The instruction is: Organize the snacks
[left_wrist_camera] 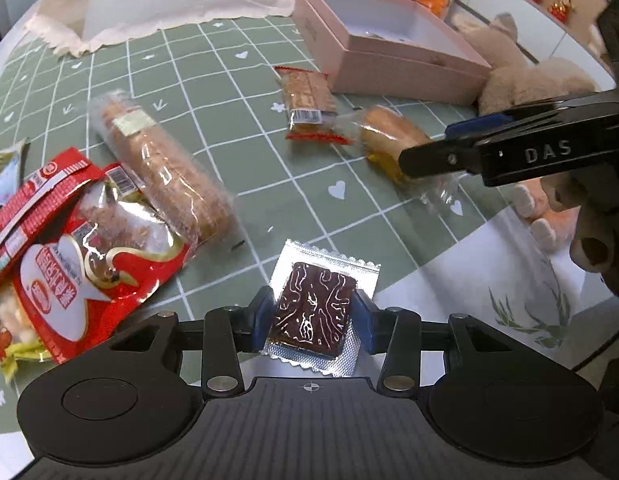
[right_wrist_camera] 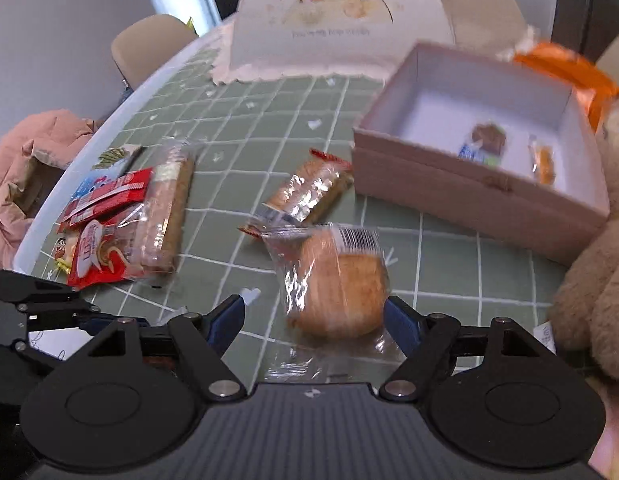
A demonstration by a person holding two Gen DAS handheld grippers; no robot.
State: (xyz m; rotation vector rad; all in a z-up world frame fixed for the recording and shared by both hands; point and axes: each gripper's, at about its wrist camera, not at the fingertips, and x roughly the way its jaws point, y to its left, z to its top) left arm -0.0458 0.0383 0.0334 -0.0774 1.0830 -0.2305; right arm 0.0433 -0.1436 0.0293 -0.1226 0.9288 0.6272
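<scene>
Brown in its silver foil wrapper, a square snack [left_wrist_camera: 312, 314] is pinched between the blue pads of the left gripper [left_wrist_camera: 313, 316], near the edge of the green checked tablecloth [left_wrist_camera: 245, 128]. A round cake in clear wrap [right_wrist_camera: 341, 292] is straddled by the spread right gripper [right_wrist_camera: 315, 318], one pad touching. The pink box [right_wrist_camera: 469, 188] is seen beyond, two small snacks inside.

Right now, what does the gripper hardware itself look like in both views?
Both are matte black handheld units. The left gripper and right gripper each show a ribbed black body with a small crosshair mark, two round black discs either side, black linkage bars with silver pivot pins, and blue pads on the jaws. Seen side-on from the left wrist view, the right unit carries raised "DAS" lettering. No cables or sleeves are visible.
</scene>
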